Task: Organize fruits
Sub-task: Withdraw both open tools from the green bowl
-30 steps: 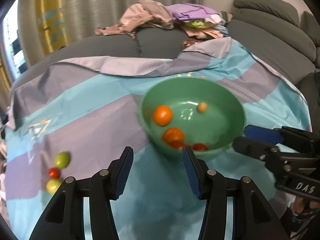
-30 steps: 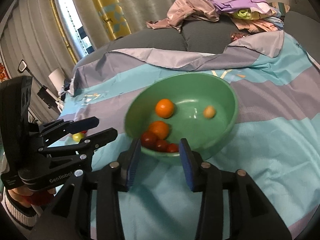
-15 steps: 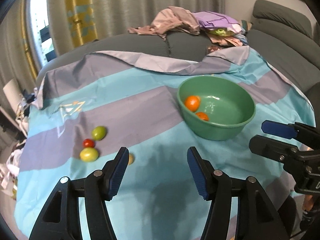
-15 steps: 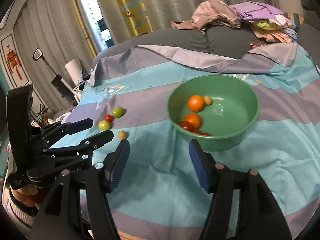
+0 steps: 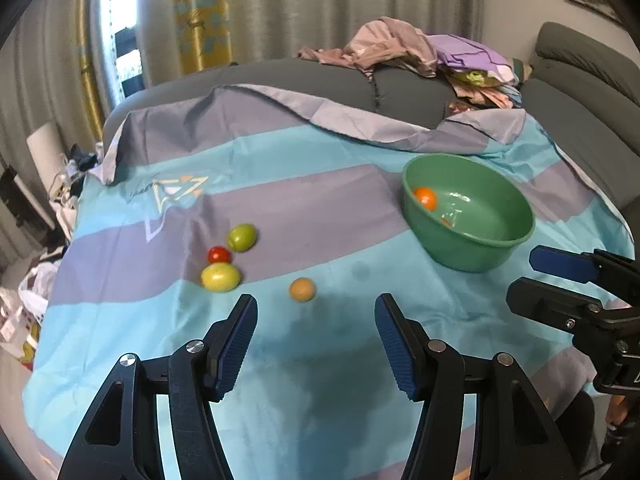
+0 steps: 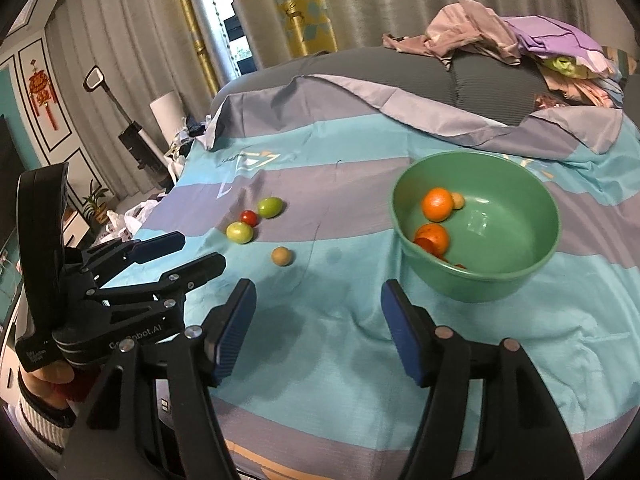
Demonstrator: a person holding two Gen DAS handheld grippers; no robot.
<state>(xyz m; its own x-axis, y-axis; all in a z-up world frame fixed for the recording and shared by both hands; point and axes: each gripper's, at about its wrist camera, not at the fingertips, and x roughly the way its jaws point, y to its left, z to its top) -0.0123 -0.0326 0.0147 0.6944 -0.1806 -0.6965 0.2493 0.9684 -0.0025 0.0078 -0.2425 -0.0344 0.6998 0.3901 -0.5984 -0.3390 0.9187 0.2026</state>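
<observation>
A striped sheet [image 5: 360, 208] of teal and grey covers the bed, and behind it a heap of clothes [image 6: 520, 48] lies on grey cushions [image 5: 320, 84] before the curtains [image 6: 380, 0]. To the left of the bed there is clutter on the floor, with a white roll [image 6: 166, 114] leaning by the window.

Four loose fruits lie on the sheet, left of the bowl and well apart from it: a green fruit [image 5: 241, 237], a small red one [image 5: 219, 255] touching it, a yellow-green one [image 5: 220, 277] just below that, and a tan ball [image 5: 302, 289] a little off to the right. Nothing stands between them and the tongs.

The green bowl [image 6: 540, 248] sits on the sheet to the right. In it are two oranges [image 6: 437, 204], a small tan fruit [image 6: 458, 201] against the upper one, and some red pieces [image 6: 426, 245] at the near wall, partly hidden by the rim.

The left tongs [image 5: 316, 344] hang over bare sheet just short of the tan ball, jaws spread wide with nothing between them; they have just been opening. The right tongs [image 6: 318, 328] hang over the sheet near the bowl, also released and empty, jaws likewise just opened. A hand [image 6: 52, 376] in a striped cuff holds the left tool.
</observation>
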